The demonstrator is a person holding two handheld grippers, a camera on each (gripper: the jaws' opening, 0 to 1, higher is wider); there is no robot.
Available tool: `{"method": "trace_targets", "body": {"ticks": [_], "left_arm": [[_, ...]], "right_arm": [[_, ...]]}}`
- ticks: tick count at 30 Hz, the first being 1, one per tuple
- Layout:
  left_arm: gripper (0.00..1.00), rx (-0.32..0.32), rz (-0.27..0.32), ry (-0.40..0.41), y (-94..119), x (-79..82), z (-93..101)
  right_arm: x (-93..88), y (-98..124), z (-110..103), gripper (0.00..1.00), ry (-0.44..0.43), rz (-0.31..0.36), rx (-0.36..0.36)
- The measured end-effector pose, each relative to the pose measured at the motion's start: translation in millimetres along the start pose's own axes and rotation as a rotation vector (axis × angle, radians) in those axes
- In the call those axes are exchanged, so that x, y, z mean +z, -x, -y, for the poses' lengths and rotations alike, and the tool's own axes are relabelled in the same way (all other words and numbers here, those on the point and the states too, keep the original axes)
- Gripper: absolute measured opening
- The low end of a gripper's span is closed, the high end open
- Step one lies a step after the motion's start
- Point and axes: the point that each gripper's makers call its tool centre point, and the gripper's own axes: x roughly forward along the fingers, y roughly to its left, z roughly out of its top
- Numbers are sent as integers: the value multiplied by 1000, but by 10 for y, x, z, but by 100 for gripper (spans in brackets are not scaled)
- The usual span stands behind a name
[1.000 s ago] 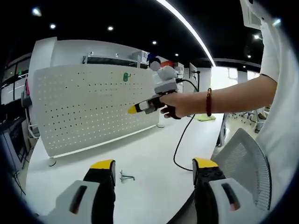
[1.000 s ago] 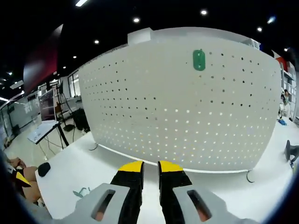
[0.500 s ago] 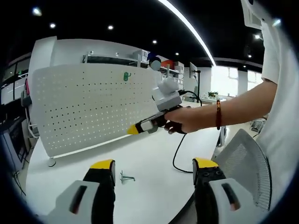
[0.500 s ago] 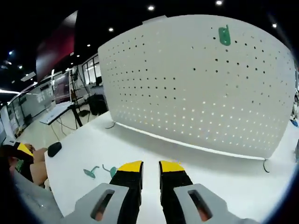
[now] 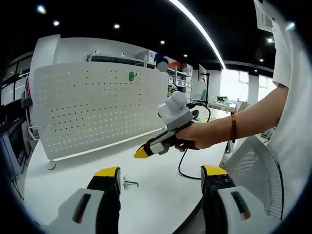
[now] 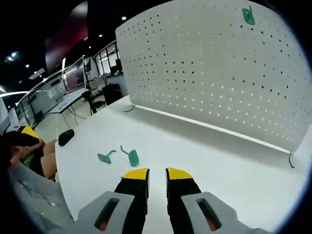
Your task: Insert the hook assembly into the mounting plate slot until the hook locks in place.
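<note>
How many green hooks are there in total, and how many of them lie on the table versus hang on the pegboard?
Green hooks on the table: 2
Green hook on the pegboard: 1
Total: 3

Bright, even light falls from ceiling spots and a long strip lamp (image 5: 197, 29). The white bench (image 6: 204, 151) glares softly. Fisheye bending curves the edges; focus stays sharp.

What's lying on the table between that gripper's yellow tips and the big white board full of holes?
In the right gripper view, two green hooks lie between the right gripper and the pegboard.
</note>
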Motion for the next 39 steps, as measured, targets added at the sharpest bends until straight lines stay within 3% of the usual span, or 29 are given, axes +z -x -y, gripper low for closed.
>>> {"method": "trace_targets", "body": {"ticks": [15,26,39], "left_arm": [[69,17,5,12,24,-25,-47],[68,23,4,22,25,-36,-66],[67,29,-3,36,14,-73,-98]], "right_arm": [[-407,-228,-298,13,14,-106,84],[-416,-370,-424,12,37,-128,115],[-457,-485,-426,10,81,-161,127]]}}
